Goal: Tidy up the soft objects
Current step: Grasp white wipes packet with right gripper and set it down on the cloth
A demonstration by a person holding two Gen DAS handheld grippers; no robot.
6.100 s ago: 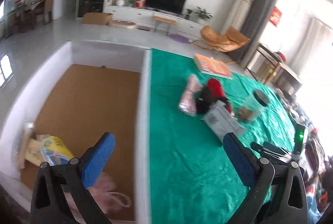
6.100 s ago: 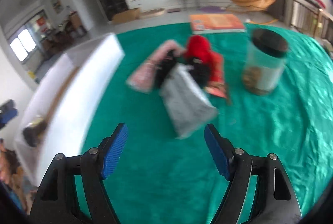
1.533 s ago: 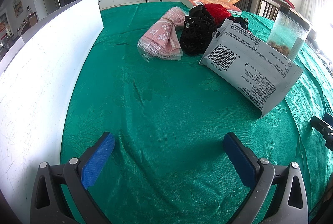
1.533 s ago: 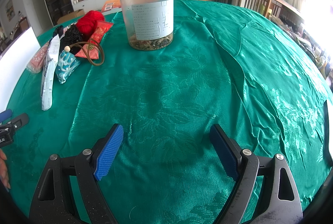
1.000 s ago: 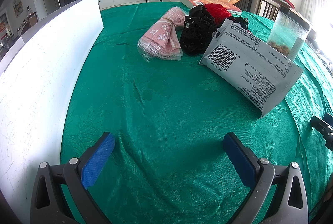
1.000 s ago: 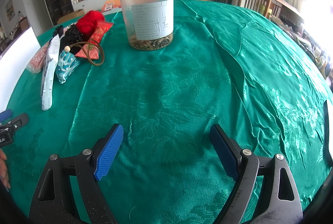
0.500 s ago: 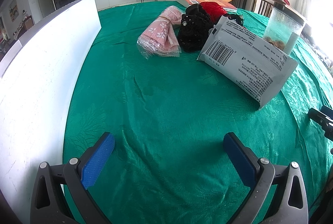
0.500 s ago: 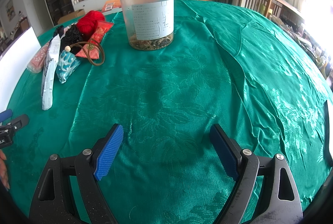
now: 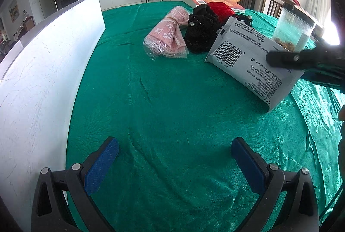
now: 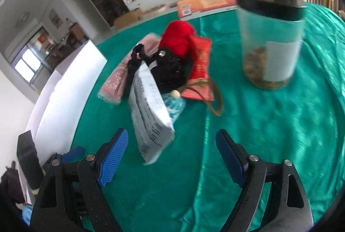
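On green cloth (image 10: 269, 124): jar (image 10: 271, 38), brown bits inside | left gripper (image 9: 174, 165) fingers wide | right gripper (image 10: 172, 156) fingers narrowing, empty

On your tablecloth (image 9: 172, 102), the box wall (image 9: 43, 72) runs along the left. The soft things cluster farther back: the wrapped bundle (image 9: 168, 38) leftmost, the knit pouch (image 9: 200, 33) just right of it, the flat packet (image 9: 254, 57) leaning nearer you. The jar (image 9: 291, 29) stands right of the pile, the yarn ball (image 10: 176, 38) behind the pouch.

Bright daylight glares from windows at right; the right wrist view is motion-blurred, both fisheye-warped with dark corners.
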